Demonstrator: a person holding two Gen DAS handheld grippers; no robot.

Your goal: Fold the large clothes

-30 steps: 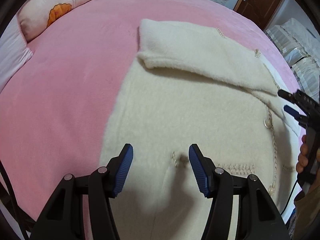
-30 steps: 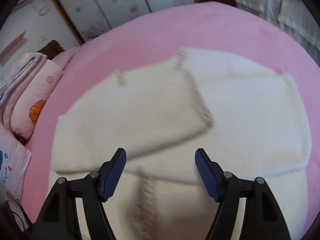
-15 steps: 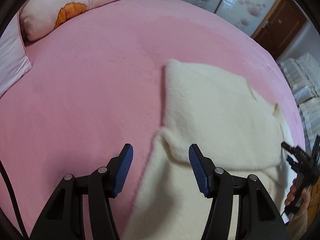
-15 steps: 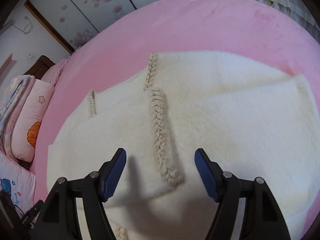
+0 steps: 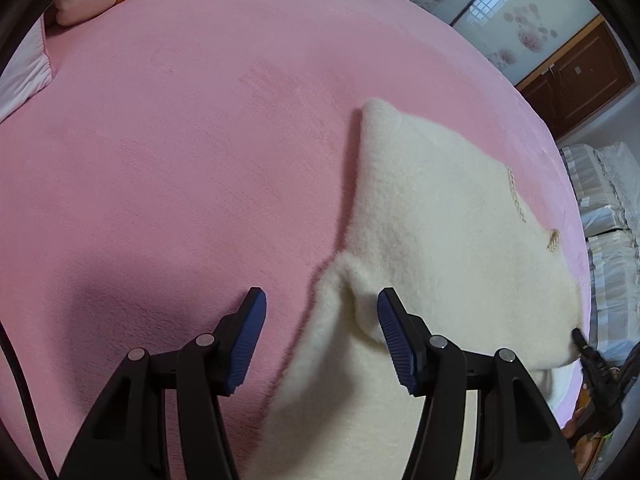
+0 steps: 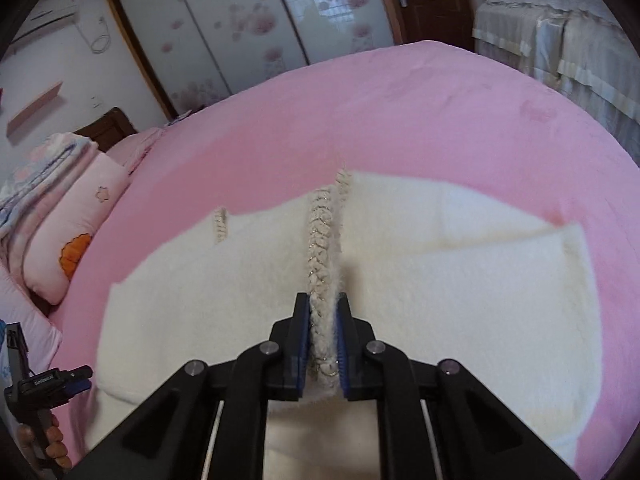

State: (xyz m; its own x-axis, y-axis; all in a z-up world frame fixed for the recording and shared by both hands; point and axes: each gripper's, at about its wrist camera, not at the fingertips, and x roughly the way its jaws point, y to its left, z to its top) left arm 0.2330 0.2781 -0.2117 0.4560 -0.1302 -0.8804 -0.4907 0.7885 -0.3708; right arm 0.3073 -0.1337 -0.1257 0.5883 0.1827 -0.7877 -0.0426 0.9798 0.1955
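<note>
Cream fleece cardigan (image 6: 460,280) lies partly folded on a pink bed (image 6: 400,100). Right gripper (image 6: 323,336) jaws are closing on its braided front trim (image 6: 320,240), pinched between the pads. Left gripper (image 5: 320,336) jaws stand half open over the cardigan's folded side edge, clear of the pads. Only the right view shows the trim; a pillow (image 6: 76,240) lies beside.

A pink bed (image 6: 440,92) is seen — pillows (image 6: 76,236) stacked at its left edge, a sliding wardrobe (image 6: 240,28) behind it.
</note>
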